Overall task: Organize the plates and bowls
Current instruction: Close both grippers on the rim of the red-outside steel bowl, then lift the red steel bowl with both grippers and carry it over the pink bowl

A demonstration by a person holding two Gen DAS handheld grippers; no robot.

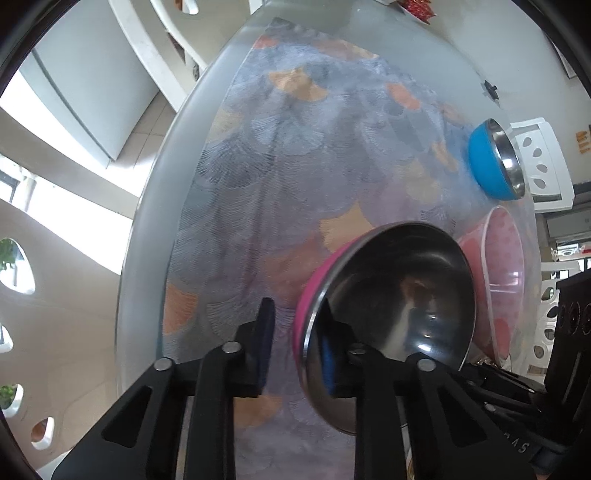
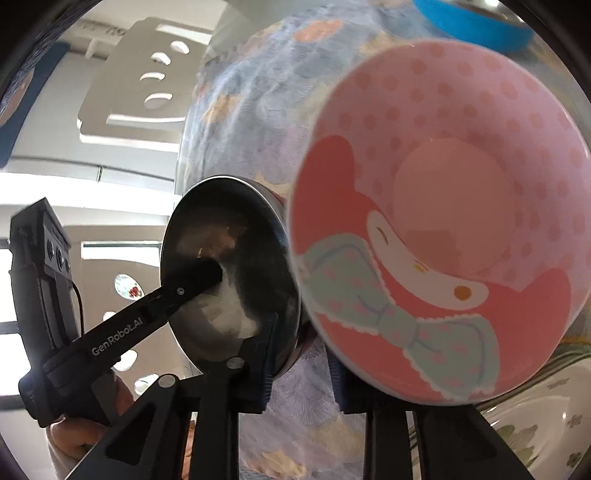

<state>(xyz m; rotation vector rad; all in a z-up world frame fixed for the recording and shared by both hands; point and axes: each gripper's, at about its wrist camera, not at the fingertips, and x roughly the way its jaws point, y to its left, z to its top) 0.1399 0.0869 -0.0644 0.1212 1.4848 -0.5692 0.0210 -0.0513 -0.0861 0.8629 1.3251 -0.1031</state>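
A steel bowl with a pink outside (image 1: 388,295) sits on the patterned table runner (image 1: 277,166). My left gripper (image 1: 297,317) is shut on its near rim, one finger inside the bowl and one outside. Beside it, touching, is a pink dotted bowl with a cartoon figure and bow inside (image 2: 443,203), also seen behind the steel bowl (image 1: 502,254). My right gripper (image 2: 306,347) is shut on the dotted bowl's near rim; its right finger is hidden under the bowl. In the right wrist view the left gripper's finger (image 2: 199,275) reaches into the steel bowl (image 2: 229,229).
A blue bowl with a steel inside (image 1: 487,162) stands further back on the runner, its edge also showing (image 2: 472,22). A white dish with a flower print (image 2: 535,424) lies at the near right. White chairs (image 1: 543,162) (image 2: 140,74) ring the glass table, whose edge (image 1: 155,221) curves left.
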